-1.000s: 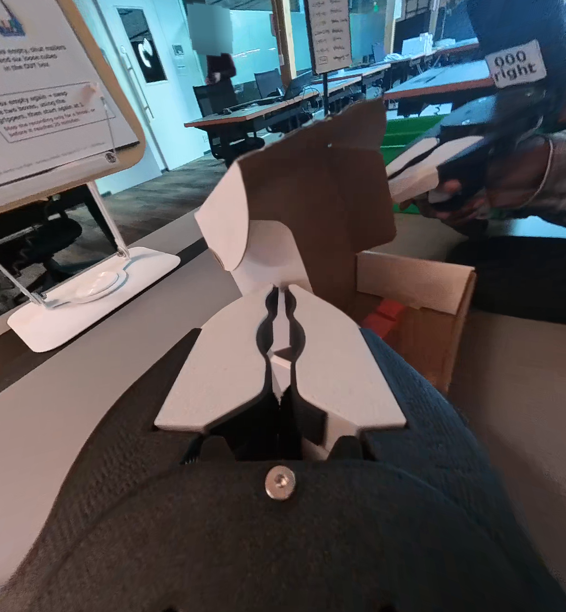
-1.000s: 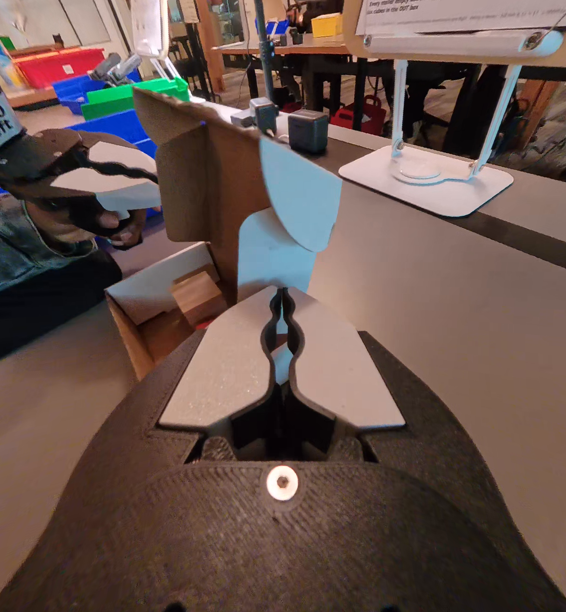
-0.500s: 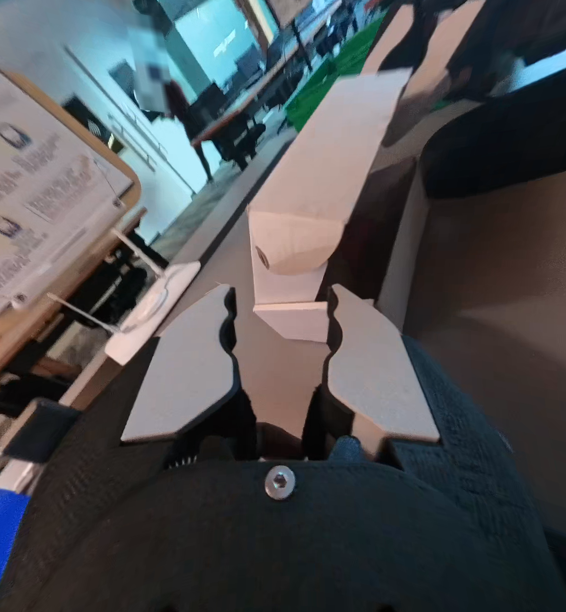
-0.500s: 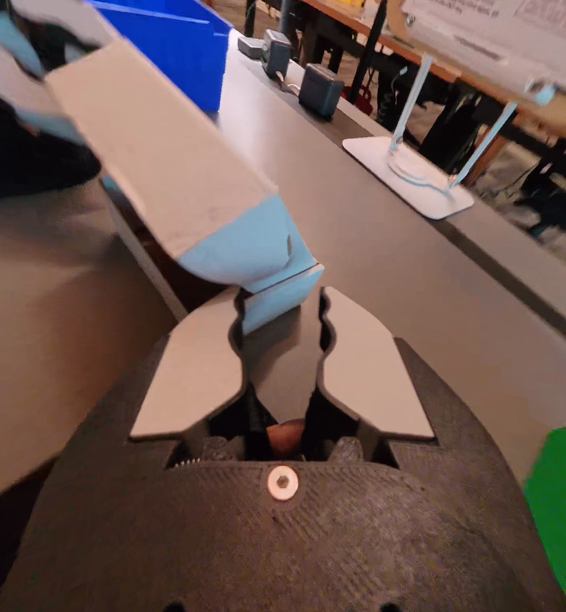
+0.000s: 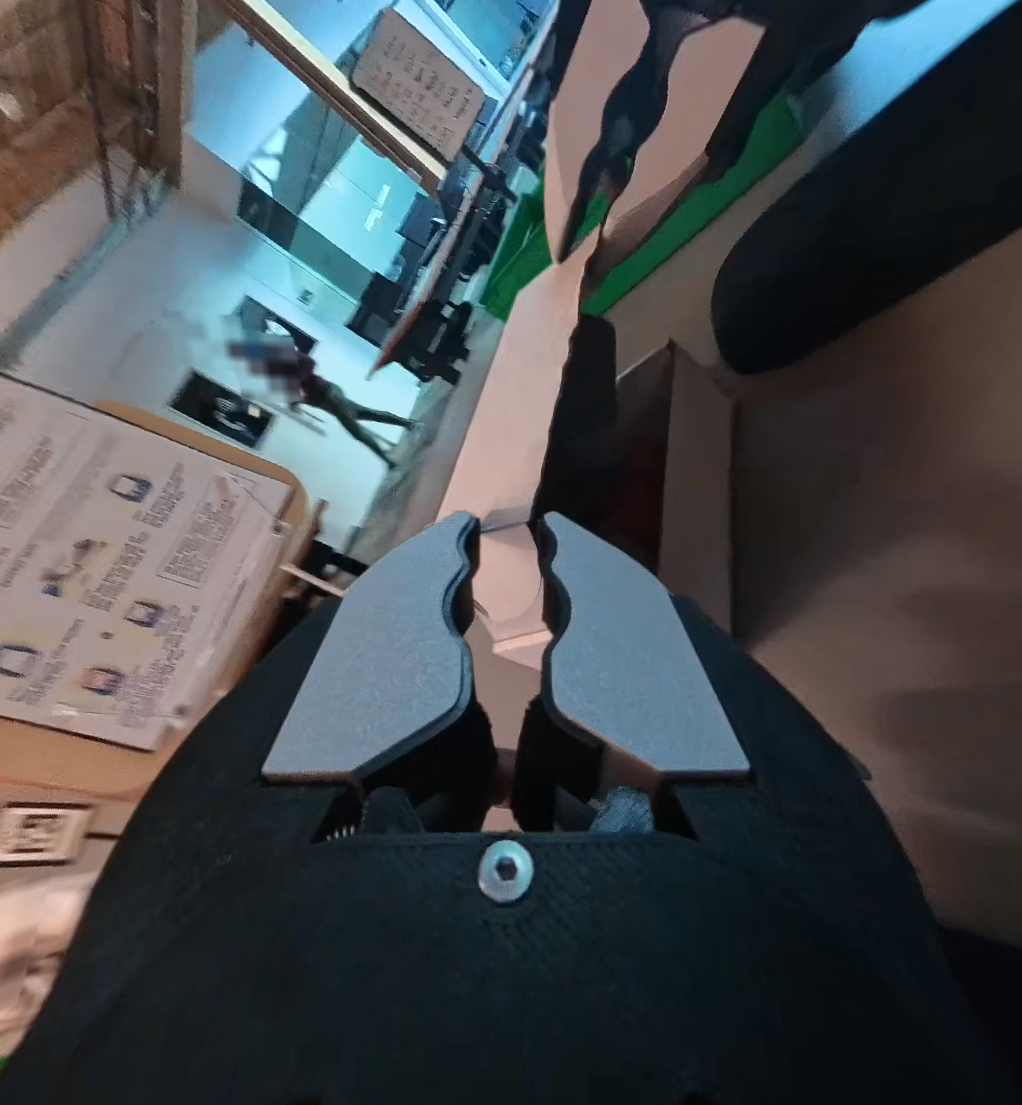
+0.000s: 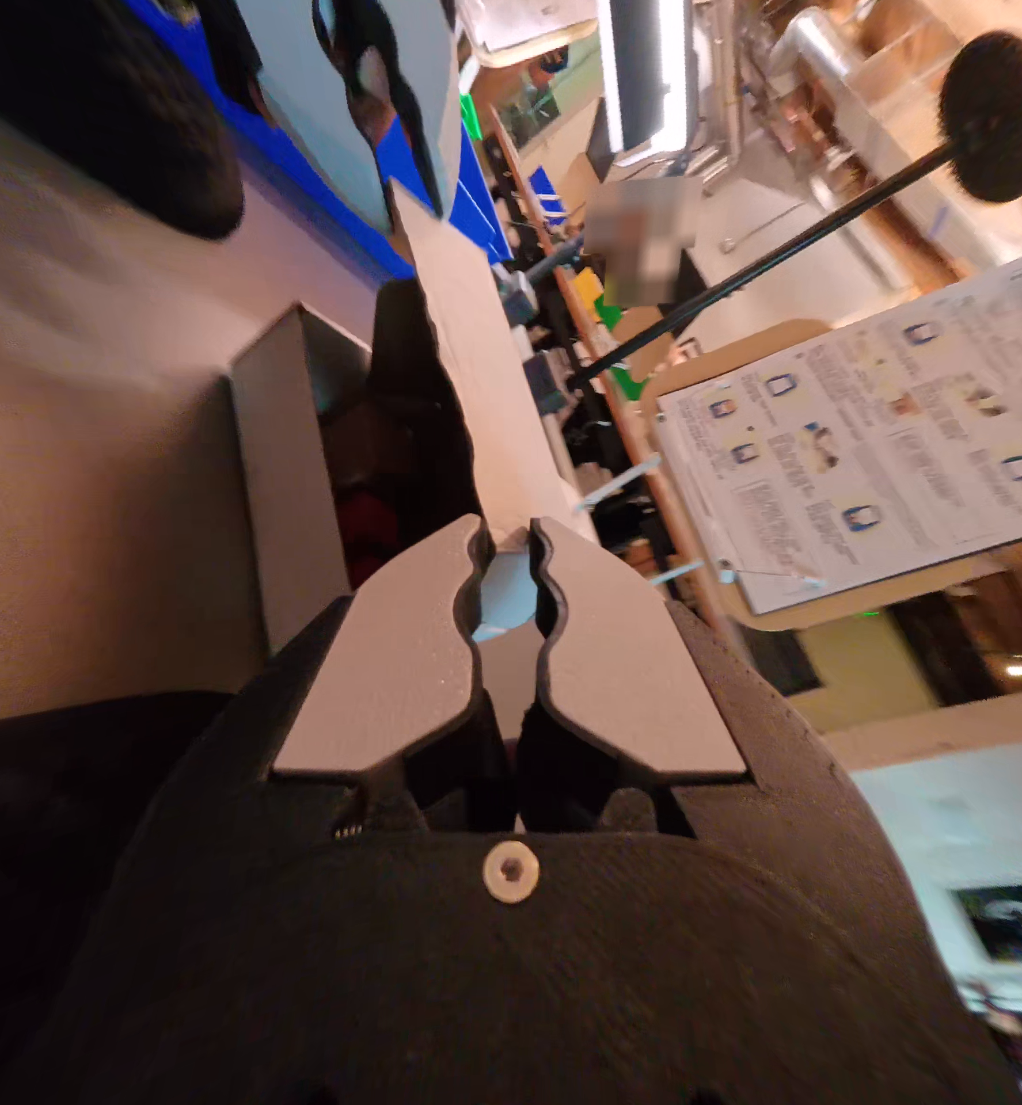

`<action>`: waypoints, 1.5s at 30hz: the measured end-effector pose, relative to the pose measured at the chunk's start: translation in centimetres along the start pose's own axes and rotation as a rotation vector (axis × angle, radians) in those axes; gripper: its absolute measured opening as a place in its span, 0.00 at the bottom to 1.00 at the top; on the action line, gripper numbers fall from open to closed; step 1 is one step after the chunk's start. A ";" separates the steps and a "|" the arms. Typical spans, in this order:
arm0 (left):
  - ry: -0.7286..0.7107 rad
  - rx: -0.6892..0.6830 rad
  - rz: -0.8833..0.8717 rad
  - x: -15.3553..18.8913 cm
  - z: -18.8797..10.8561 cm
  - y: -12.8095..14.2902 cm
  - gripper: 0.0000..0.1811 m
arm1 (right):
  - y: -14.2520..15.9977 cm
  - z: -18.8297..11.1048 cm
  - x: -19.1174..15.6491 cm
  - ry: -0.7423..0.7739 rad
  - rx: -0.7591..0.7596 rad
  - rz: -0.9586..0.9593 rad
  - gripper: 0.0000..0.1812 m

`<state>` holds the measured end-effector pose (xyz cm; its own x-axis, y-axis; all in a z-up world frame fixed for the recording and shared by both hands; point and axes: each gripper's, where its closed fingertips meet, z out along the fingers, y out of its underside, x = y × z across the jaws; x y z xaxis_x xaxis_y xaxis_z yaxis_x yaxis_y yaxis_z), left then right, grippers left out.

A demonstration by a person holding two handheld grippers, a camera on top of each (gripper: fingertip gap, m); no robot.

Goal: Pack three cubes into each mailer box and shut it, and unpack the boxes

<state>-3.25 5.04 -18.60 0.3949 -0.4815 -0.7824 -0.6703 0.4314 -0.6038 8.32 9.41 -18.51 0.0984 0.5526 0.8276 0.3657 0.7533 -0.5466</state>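
Observation:
The mailer box's white lid (image 5: 514, 371) hangs nearly edge-on over the open brown box, whose front wall (image 5: 697, 478) shows on the right. My left gripper (image 5: 508, 529) has its jaws almost closed around the lid's white side flap (image 5: 508, 586). My right gripper (image 6: 511, 529) does the same at the other side flap (image 6: 505, 592) of the lid (image 6: 484, 371). Each gripper shows at the lid's far end in the other's view: the right (image 5: 583, 263), the left (image 6: 415, 209). A dark red cube (image 6: 371, 520) lies in the box behind the front wall (image 6: 281, 478).
An instruction board on a stand is close by (image 5: 107, 568) (image 6: 885, 466). A blue bin (image 6: 478, 221) and a green bin (image 5: 526, 257) sit beyond the box. Dark sleeves (image 5: 855, 239) (image 6: 107, 119) rest over the beige table (image 5: 885, 568). Both views are rolled sideways and blurred. Some 12 cm of space lies between my two pairs of fingers.
A second ago both grippers held the lid upright by its side flaps. They opened as the lid swung down over the box, and have now closed to a narrow gap on the flaps.

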 end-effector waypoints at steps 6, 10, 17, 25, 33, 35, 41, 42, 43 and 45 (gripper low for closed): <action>0.298 -0.033 -0.468 1.1 -0.5 -0.5 0.04 | 0.4 0.1 -0.6 -0.291 -0.071 0.413 0.04; 0.430 -0.129 -0.642 2.2 0.0 1.0 0.02 | 2.1 0.6 -2.3 -0.465 -0.193 0.614 0.03; 0.506 -0.155 -0.887 1.5 0.9 2.5 0.02 | 3.1 1.7 -2.0 -0.517 -0.226 0.795 0.03; 0.549 -0.256 -0.711 5.7 0.6 4.6 0.58 | 6.3 0.9 -5.4 -0.536 -0.324 0.710 0.55; 0.589 -0.337 -0.621 7.4 1.9 6.5 0.58 | 7.4 2.4 -7.8 -0.599 -0.349 0.621 0.51; 0.586 -0.321 -0.601 7.4 1.9 6.5 0.58 | 7.4 2.4 -7.7 -0.583 -0.344 0.608 0.51; 0.432 -0.107 -0.582 4.6 1.8 4.5 0.50 | 5.4 2.3 -3.8 -0.436 -0.148 0.732 0.44; 0.395 -0.073 -0.586 4.0 1.9 4.2 0.47 | 5.1 2.3 -3.1 -0.401 -0.113 0.747 0.43; 0.360 -0.054 -0.587 3.5 2.0 4.0 0.45 | 5.0 2.5 -2.5 -0.369 -0.094 0.756 0.41; 0.285 -0.063 -0.574 2.7 2.4 4.4 0.38 | 5.2 2.8 -2.2 -0.325 -0.093 0.756 0.38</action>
<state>-3.66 7.45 -23.75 0.5255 -0.8099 -0.2608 -0.4405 0.0032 -0.8977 7.41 13.09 -23.55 0.0810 0.9846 0.1551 0.3844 0.1128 -0.9163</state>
